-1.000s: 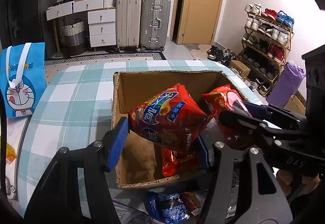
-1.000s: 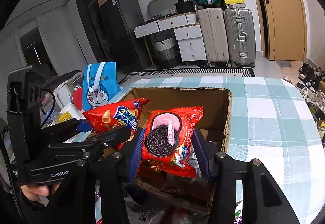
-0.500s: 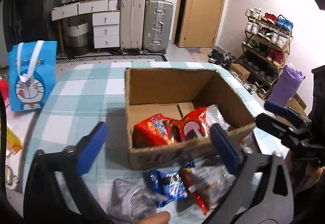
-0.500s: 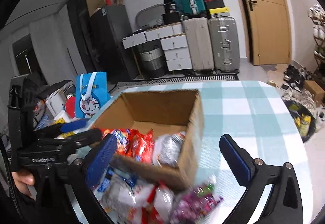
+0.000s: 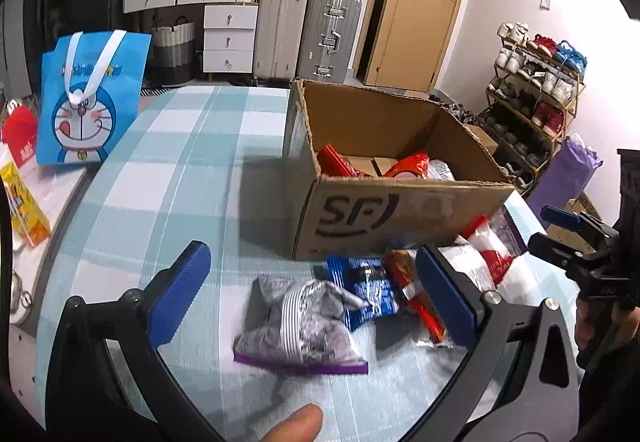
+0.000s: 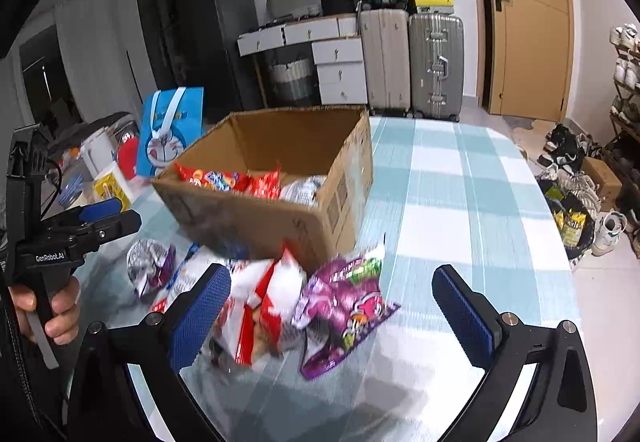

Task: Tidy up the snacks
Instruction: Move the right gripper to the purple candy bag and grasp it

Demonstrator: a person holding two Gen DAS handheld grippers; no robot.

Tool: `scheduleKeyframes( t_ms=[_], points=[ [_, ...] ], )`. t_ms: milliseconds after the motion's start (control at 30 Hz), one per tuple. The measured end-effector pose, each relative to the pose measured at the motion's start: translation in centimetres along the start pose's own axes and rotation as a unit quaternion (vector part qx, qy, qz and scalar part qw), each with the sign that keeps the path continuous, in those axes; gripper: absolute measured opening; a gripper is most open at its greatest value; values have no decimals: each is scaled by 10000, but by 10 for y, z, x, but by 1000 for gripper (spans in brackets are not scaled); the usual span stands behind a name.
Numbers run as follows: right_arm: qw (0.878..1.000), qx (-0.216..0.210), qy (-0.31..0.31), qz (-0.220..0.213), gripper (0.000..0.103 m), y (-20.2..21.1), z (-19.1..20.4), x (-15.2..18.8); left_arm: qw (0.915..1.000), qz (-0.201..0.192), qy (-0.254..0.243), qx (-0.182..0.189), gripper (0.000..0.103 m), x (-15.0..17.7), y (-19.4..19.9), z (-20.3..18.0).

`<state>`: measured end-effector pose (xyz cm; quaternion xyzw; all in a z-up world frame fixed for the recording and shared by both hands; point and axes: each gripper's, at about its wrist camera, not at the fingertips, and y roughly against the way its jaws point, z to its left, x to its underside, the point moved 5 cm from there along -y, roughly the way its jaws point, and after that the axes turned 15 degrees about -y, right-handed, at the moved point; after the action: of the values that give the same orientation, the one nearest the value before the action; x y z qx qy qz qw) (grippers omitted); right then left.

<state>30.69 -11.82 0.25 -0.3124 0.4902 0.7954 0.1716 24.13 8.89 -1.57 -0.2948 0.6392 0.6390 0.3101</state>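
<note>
An open cardboard box marked SF stands on the checked tablecloth with red snack packets lying inside. My left gripper is open and empty, hovering over loose packets in front of the box: a silver-purple packet, a blue packet and a red stick packet. In the right wrist view the box has red packets in it. My right gripper is open and empty above a purple packet and a red-white packet.
A blue cartoon gift bag and a yellow carton stand at the table's left. The tablecloth's right edge drops to a floor with shoes. Suitcases and drawers line the back wall. A fingertip shows at the bottom.
Both grippers let go of their red packets, which now lie in the box. Both opened wide and drew back to the near side of the box, over the loose packets.
</note>
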Motion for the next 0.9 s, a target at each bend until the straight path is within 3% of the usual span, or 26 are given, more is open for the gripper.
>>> scheduleKeyframes(
  t_ms=[333,567,900],
  points=[
    [9988,339,311,138,102,4,-11,1,9995,229,-185,-59,102,6,-3,-13],
    [9983,374,134,433,102,-4,-37,5,9987,362,-355,34,102,7,-11,-24],
    [9963,444,250,687,102,-20,-36,18,9970,551,-525,147,102,13,-21,-32]
  ],
)
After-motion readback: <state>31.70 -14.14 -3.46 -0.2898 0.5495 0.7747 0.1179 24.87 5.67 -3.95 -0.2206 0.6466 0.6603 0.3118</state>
